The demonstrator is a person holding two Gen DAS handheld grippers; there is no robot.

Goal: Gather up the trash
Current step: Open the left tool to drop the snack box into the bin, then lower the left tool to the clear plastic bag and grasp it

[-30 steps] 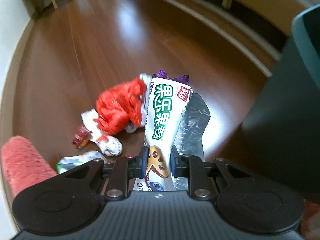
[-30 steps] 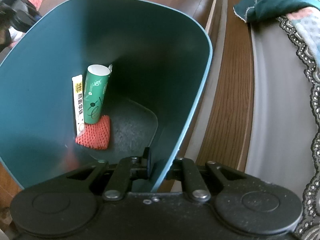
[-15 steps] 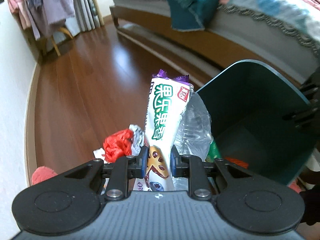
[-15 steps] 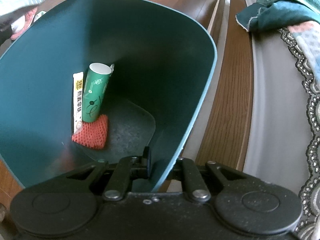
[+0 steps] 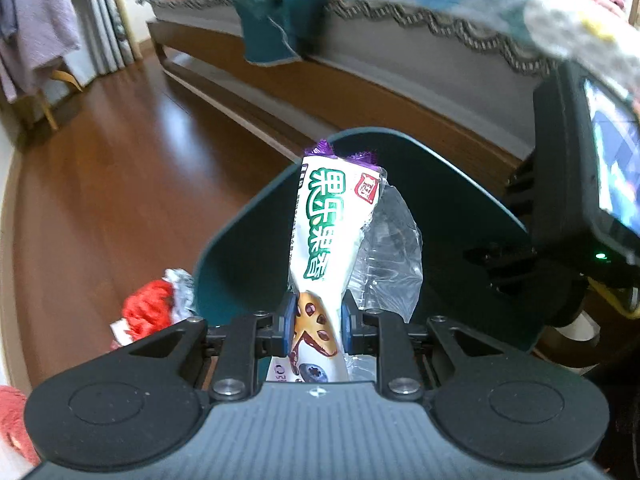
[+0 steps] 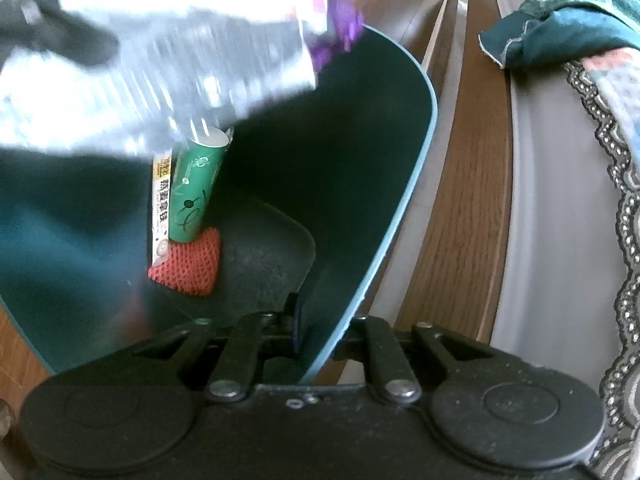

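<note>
Left wrist view
Left hand-held gripper: I see its blue pads clamped on the lower part of a snack wrapper, which stands upright between them.
Clear plastic: crumpled, pressed against the wrapper's right side.
Bin: dark teal, its open mouth directly behind the wrapper.
Floor: red-brown wood; a red net bag lies on it just left of the bin.
Bed: behind the bin, bedding hanging over its edge.

Right wrist view
Right hand-held gripper: I have it closed on the bin's near rim, one finger inside, one outside.
Wrapper: blurred, above the bin's mouth.
Inside the bin: a green tube, a white sachet and an orange mesh pad at the bottom.
</note>
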